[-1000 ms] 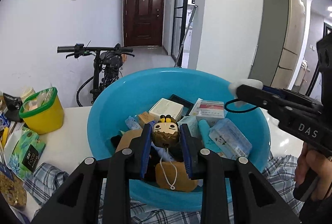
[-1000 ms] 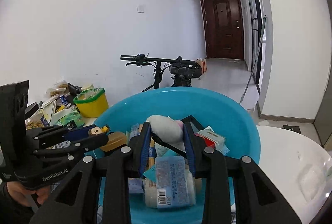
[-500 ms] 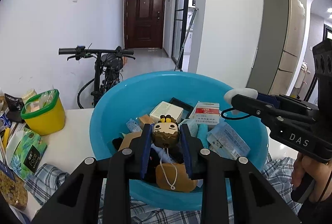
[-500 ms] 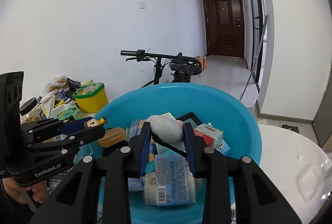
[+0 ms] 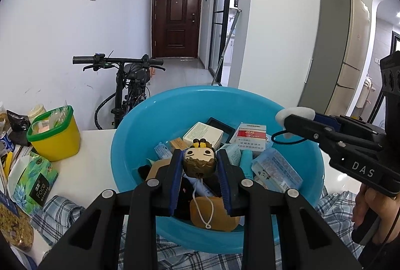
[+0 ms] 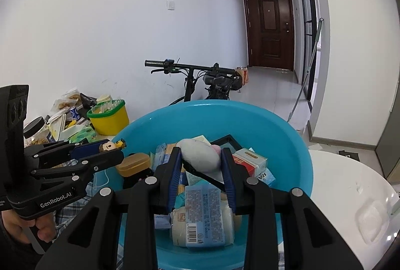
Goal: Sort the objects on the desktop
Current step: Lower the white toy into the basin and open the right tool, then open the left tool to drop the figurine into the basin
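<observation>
Holding unchanged above blue basin (image 5: 140, 135), left jaws pinching figurine (image 5: 199, 161), right jaws pinching plush (image 6: 200, 156)

**Black grippers, blue pads, bare hands**

The left gripper (image 5: 199, 165) is matte black plastic with silver round screws, blue finger pads (image 5: 175, 177) and white "GenRobot.AI" lettering. The right gripper (image 6: 201, 165) matches it; its side reads "DAS". A bare-skinned hand (image 5: 367, 210) wraps its black-and-grey handle, beside a thin black cable.
</observation>
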`<state>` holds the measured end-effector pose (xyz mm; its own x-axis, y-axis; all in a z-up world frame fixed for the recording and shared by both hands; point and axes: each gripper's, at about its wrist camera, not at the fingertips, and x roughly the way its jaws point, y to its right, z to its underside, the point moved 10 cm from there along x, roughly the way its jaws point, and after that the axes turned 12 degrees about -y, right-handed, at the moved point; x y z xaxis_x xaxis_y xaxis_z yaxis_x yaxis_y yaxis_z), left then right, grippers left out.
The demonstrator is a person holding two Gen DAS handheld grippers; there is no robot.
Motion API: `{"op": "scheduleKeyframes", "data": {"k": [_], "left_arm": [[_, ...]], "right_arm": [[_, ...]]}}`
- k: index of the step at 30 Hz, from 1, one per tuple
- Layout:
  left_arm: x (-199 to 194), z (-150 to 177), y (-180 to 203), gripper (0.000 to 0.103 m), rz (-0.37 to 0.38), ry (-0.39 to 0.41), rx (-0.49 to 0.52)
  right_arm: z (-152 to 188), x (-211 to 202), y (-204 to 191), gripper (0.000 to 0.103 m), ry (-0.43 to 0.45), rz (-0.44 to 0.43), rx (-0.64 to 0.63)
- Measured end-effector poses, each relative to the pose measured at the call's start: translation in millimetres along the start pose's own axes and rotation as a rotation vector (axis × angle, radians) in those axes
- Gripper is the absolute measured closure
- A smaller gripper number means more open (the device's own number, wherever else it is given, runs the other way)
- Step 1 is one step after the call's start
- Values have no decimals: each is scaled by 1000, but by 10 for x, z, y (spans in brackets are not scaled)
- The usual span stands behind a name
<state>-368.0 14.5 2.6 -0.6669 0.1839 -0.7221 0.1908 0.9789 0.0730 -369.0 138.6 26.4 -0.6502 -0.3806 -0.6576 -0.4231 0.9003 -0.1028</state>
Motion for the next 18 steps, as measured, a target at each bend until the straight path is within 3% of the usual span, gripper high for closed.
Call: {"op": "scheduleKeyframes", "data": {"k": [8,9,10,11,18], "left_arm": [[9,1,21,74,-1,-3,5],[10,2,23,74,-1,-4,6],[8,2,21,74,-2,-3,5],[8,0,20,74,-4,-3,5],[-12,-15,-13,74,-3,1,-3]], "right_arm": [[-32,-52,16,69,19,27,0],[-33,-51,28,64,20,39,1],[-39,-50,32,38,21,47,6],[-44,-51,41,1,23,49,12],[-94,-101,2,0,51,45,10]]}}
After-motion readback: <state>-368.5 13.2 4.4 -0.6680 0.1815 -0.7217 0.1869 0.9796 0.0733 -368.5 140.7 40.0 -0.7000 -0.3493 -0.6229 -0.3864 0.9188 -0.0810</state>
